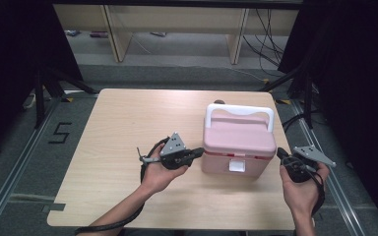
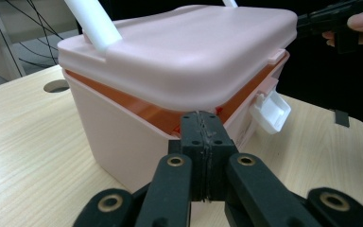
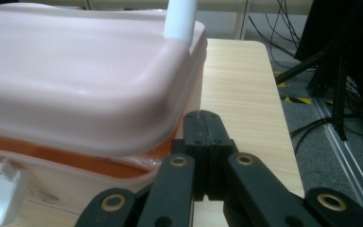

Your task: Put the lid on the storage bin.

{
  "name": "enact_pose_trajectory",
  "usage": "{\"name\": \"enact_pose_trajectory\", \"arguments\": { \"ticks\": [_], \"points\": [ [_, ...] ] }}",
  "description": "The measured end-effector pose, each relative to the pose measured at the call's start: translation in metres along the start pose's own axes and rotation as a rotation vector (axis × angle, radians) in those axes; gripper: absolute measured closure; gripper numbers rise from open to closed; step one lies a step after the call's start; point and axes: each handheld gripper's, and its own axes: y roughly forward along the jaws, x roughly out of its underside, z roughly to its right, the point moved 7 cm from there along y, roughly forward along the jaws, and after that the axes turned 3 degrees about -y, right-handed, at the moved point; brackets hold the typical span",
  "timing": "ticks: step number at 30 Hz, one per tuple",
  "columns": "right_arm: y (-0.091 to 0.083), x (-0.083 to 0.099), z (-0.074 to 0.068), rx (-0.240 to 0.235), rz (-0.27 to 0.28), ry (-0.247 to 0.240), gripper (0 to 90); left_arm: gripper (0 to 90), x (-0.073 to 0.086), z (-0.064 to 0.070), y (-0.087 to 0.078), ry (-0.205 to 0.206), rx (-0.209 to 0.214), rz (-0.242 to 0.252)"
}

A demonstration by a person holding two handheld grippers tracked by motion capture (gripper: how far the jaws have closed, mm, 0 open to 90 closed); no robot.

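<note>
A: Fig., high view: pink box w/ white handle sits right of centre on the wooden table. Lid on top, white latch on the near face.

B: Grippers?

A: Left gripper at centre frame, tips at the box's left near corner. Right gripper at lower right, tips at the box's right side.

B: Jaw state?

A: Left gripper view: left gripper has jaws pressed together, nothing between them, tip just under the lid edge; orange rim shows in the gap. Latch hangs loose at mid-right.

B: Right one?

A: Right gripper view: right gripper jaws also together, empty, tip beside the lid corner. Contact w/ the box: prob. touching, can't confirm at this angle.
</note>
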Motion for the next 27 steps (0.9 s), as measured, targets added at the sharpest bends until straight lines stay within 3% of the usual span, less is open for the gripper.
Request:
{"name": "enact_pose_trajectory", "arguments": {
  "ticks": [2, 3, 4, 6, 7, 9, 10, 11, 12, 15, 19, 20, 22, 24, 26, 27],
  "points": [
    [0.0, 0.0, 0.002, 0.005, 0.006, -0.018, 90.0, 88.6, -0.002, 0.001, -0.004, 0.003, 0.001, 0.012],
    [0.0, 0.001, 0.0, 0.003, 0.0, 0.009, 90.0, 88.6, -0.003, 0.002, -0.006, 0.003, 0.002, 0.017],
    [0.0, 0.001, 0.002, -0.001, 0.005, -0.009, 90.0, 88.6, -0.003, 0.002, -0.009, 0.002, 0.0, 0.02],
    [-0.001, 0.003, 0.002, -0.007, 0.005, -0.002, 90.0, 88.5, -0.002, 0.001, -0.014, 0.0, -0.002, 0.026],
    [-0.002, 0.003, 0.004, 0.013, 0.006, -0.017, 90.0, 88.2, -0.001, 0.0, -0.017, 0.003, -0.007, 0.026],
    [-0.003, 0.006, 0.002, 0.013, -0.003, 0.017, 90.0, 87.4, 0.002, -0.004, -0.022, 0.003, -0.018, 0.027],
    [-0.002, 0.007, 0.004, -0.001, 0.008, -0.006, 90.0, 87.0, 0.004, -0.006, -0.026, 0.004, -0.027, 0.025],
    [-0.004, 0.009, 0.003, 0.003, 0.002, 0.019, 90.0, 86.5, 0.005, -0.009, -0.029, 0.006, -0.036, 0.026],
    [-0.004, 0.011, 0.005, 0.005, -0.002, 0.004, 90.0, 85.9, 0.008, -0.012, -0.033, 0.008, -0.048, 0.023],
    [-0.004, 0.016, 0.007, 0.002, 0.0, 0.022, 90.0, 83.7, 0.015, -0.022, -0.043, 0.001, -0.08, 0.016],
    [-0.004, 0.025, 0.009, 0.007, -0.008, 0.03, 90.0, 81.0, 0.021, -0.037, -0.059, -0.003, -0.118, 0.041],
    [-0.004, 0.028, 0.008, 0.004, -0.009, 0.051, 90.0, 79.7, 0.022, -0.042, -0.063, -0.003, -0.129, 0.046],
    [-0.004, 0.033, 0.013, 0.013, -0.022, 0.034, 90.0, 77.6, 0.027, -0.053, -0.074, -0.009, -0.163, 0.058],
    [-0.006, 0.038, 0.012, 0.018, -0.038, 0.068, 90.0, 76.4, 0.033, -0.066, -0.087, -0.025, -0.204, 0.069],
    [-0.005, 0.042, 0.017, 0.024, -0.032, 0.043, 90.0, 74.8, 0.039, -0.076, -0.098, -0.039, -0.237, 0.079],
    [-0.005, 0.044, 0.013, 0.018, -0.038, 0.095, 90.0, 74.0, 0.043, -0.081, -0.104, -0.053, -0.255, 0.091]
  ]
}}
